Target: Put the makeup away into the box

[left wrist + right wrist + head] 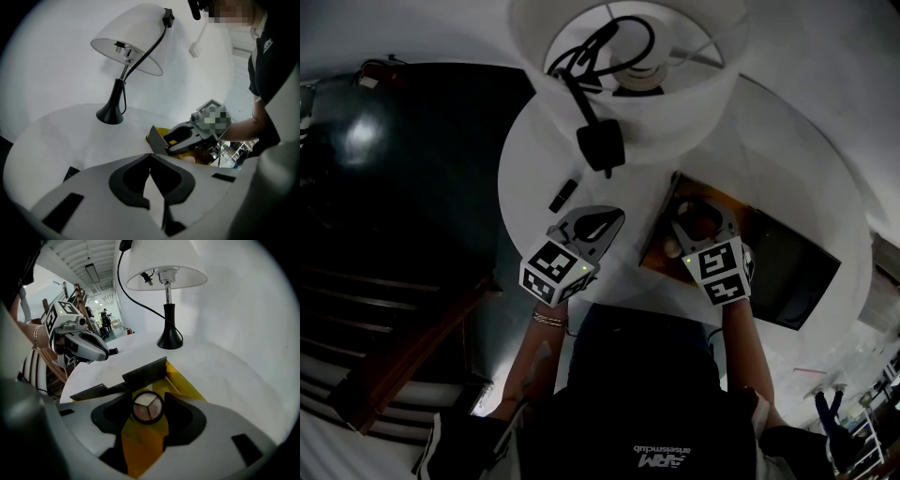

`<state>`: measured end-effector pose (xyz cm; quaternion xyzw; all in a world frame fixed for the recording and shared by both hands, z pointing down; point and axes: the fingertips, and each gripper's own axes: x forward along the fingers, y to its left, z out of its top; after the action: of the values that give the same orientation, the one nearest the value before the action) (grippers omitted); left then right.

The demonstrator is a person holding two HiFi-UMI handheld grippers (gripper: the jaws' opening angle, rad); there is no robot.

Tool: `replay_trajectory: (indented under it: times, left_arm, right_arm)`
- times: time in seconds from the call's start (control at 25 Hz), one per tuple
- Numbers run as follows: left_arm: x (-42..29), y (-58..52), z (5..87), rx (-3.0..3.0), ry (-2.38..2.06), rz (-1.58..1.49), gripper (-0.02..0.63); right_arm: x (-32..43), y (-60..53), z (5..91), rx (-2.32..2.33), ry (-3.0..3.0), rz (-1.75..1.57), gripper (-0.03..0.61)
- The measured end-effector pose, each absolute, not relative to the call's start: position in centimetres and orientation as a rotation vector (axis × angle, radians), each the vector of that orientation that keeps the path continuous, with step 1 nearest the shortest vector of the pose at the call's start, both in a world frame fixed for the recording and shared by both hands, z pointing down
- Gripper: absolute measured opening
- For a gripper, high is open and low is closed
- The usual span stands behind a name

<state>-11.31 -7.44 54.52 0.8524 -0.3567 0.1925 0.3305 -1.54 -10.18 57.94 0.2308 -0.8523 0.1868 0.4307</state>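
My right gripper is shut on a small round compact with three powder shades. It holds the compact over the yellow inside of the open box. In the head view the right gripper hangs above the box on the round white table. My left gripper hovers just left of the box, jaws shut with nothing between them. A slim black makeup tube lies on the table beyond the left gripper. In the left gripper view the tube is half hidden by the left gripper.
A white-shaded lamp with a black cord stands at the table's far side, its black base behind the box. A dark flap or lid lies right of the box. Dark floor and wooden furniture sit to the left.
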Motion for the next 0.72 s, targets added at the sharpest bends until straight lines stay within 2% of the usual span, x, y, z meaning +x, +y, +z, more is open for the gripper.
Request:
replay_trajectory:
  times: [0.72]
  left_arm:
    - [-10.7, -7.2, 53.4, 2.262, -0.941, 0.485, 0.017]
  right_arm:
    - [-1.2, -10.2, 55.9, 0.602, -2.164, 0.439, 0.230]
